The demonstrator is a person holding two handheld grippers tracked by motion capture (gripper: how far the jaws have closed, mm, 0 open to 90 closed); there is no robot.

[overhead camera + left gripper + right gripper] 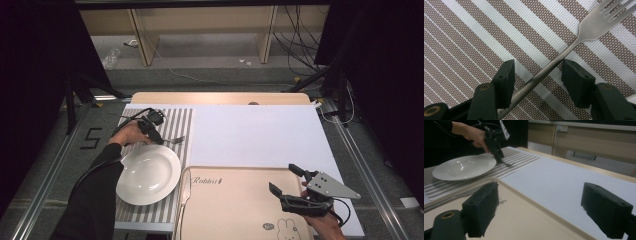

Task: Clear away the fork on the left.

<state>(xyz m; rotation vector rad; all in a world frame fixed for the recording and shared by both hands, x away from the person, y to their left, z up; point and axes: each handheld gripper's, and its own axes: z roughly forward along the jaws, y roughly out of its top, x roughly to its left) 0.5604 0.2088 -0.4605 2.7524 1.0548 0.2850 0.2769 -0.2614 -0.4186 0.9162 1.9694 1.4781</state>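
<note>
Fork [564,50]: lying on the striped placemat [474,37] beyond the plate [148,174], handle running slantwise between the left gripper's [537,75] spread, untouching jaws; right gripper [285,181] waiting spread, empty, over the tray [230,205]

The right gripper [539,207] hangs over the tray [524,220], jaws wide apart with nothing between them. Beyond, the left gripper [499,155] points down onto the striped mat [519,160] beside the plate [464,167].

High view looks down; both others share the fork [564,55].
</note>
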